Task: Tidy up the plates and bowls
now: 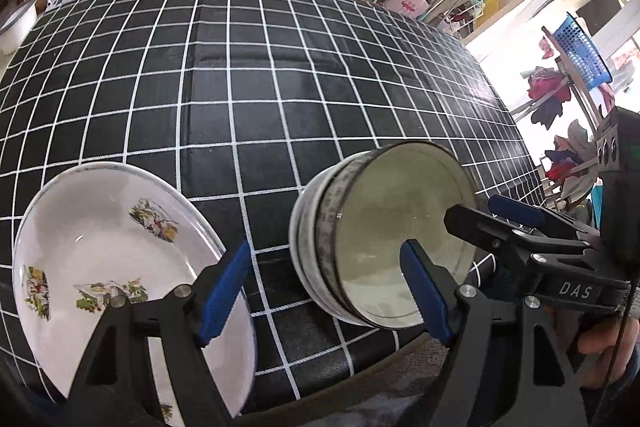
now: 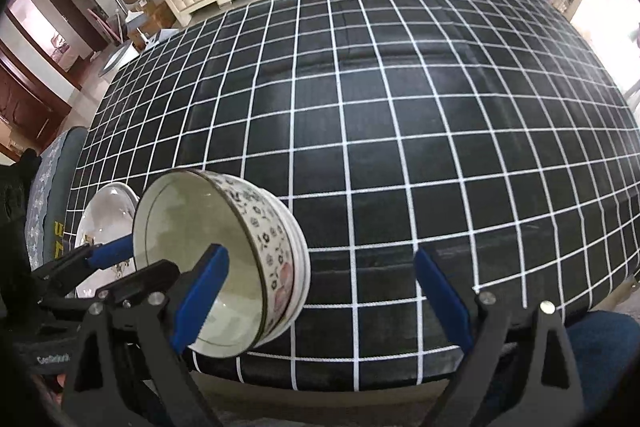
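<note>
The bowls [image 1: 384, 247] sat stacked near the tabletop's [image 1: 280, 87] front edge, the plates [image 1: 120, 259] just left of them. Your left gripper [image 1: 324, 291] hovered between both stacks, fingers apart, gripping nothing. Your right gripper [image 2: 320, 299] was spread wide too, its left finger [image 2: 200, 303] over the bowls.

Left gripper [image 1: 326, 293] hangs wide open over the black white-gridded tablecloth [image 1: 280, 87]. White floral-print plate [image 1: 104, 251] sits lower left, stack of pale patterned bowls [image 1: 360, 239] centre-right, right gripper [image 1: 476, 217] by its rim.
</note>
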Demonstrator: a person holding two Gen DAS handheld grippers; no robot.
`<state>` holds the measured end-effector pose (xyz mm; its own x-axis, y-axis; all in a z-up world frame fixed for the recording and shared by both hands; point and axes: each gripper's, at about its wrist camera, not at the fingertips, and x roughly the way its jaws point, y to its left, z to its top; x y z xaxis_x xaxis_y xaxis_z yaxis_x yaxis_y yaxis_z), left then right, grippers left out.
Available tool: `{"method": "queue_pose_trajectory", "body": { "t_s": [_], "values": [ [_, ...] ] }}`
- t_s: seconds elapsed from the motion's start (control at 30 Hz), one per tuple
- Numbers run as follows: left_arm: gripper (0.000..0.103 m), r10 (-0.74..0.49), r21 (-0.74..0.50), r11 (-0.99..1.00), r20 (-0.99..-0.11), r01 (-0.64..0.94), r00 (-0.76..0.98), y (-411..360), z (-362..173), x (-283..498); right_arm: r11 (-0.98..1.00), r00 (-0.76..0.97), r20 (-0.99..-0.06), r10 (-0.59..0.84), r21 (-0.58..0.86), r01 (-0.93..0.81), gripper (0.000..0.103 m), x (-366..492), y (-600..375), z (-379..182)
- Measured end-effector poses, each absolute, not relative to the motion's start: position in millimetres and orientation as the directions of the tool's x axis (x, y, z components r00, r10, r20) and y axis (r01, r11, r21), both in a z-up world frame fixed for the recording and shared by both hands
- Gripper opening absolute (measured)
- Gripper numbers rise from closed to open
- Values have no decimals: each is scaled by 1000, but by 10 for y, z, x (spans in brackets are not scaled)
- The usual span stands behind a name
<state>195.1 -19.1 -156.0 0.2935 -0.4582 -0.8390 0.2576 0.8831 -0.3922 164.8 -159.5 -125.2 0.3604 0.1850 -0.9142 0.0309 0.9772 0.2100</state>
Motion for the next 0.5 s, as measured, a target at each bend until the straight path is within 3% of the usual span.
{"method": "queue_pose_trajectory", "body": {
  "t_s": [0.5],
  "values": [
    [75, -463, -386, 868, -856, 313, 231, -402, -1714, 2055, 967, 298, -933, 205, 240, 89, 96, 1775, -1766, -1529]
  ]
}}
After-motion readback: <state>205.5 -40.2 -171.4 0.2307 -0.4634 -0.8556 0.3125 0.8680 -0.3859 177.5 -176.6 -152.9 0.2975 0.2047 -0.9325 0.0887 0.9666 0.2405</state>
